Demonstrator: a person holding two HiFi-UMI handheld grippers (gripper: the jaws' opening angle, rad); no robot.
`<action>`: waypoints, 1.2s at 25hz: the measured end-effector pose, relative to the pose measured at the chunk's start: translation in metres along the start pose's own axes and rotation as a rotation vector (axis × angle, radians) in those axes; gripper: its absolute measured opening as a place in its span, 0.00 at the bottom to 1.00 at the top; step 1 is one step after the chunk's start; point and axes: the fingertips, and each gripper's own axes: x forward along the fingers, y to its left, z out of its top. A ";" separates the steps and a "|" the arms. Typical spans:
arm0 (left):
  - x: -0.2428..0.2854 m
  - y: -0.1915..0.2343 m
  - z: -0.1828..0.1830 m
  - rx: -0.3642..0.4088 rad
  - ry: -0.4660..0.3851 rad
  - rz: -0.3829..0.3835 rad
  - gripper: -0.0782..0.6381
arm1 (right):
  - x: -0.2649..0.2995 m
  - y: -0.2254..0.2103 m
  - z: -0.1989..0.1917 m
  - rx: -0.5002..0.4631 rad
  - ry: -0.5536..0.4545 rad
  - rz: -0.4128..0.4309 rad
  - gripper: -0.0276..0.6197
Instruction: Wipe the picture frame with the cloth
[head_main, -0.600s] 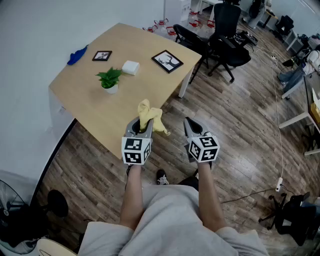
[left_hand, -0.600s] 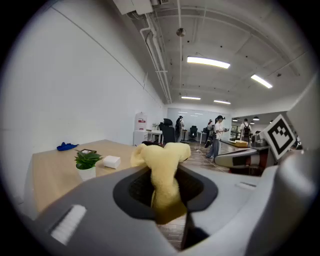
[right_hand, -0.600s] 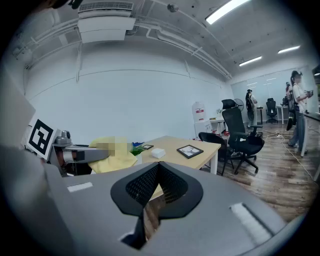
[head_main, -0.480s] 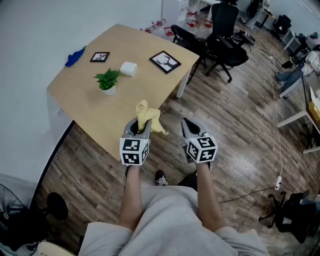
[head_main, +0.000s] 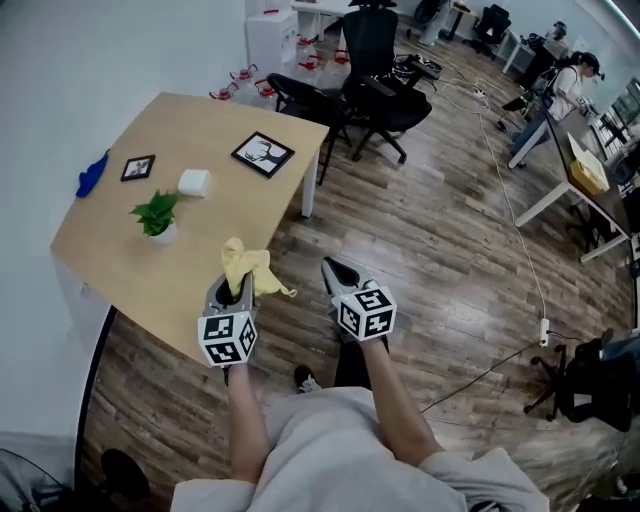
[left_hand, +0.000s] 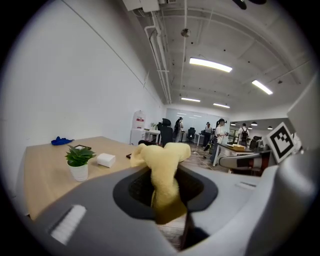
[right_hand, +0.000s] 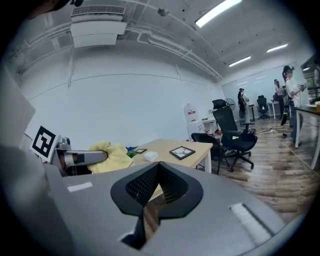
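Left gripper view is showing the left gripper (left_hand: 167, 202) pinching one fold of cloth (left_hand: 162, 167), likely slipping free mid-wipe; the right gripper (right_hand: 157, 187) is hanging closed, empty.

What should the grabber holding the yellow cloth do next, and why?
Probably move the left gripper forward over the table toward the larger picture frame. It is shut on the yellow cloth, but hangs by the table's near edge, apart from the frame, which lies flat farther across.
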 end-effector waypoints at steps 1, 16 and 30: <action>0.003 0.001 0.001 0.005 0.002 0.003 0.32 | 0.004 -0.001 0.002 0.003 -0.008 0.008 0.05; 0.105 0.006 0.050 0.036 -0.019 0.047 0.32 | 0.079 -0.079 0.061 0.002 -0.033 0.104 0.05; 0.222 -0.006 0.076 0.036 0.057 0.118 0.32 | 0.149 -0.184 0.107 0.096 -0.035 0.255 0.05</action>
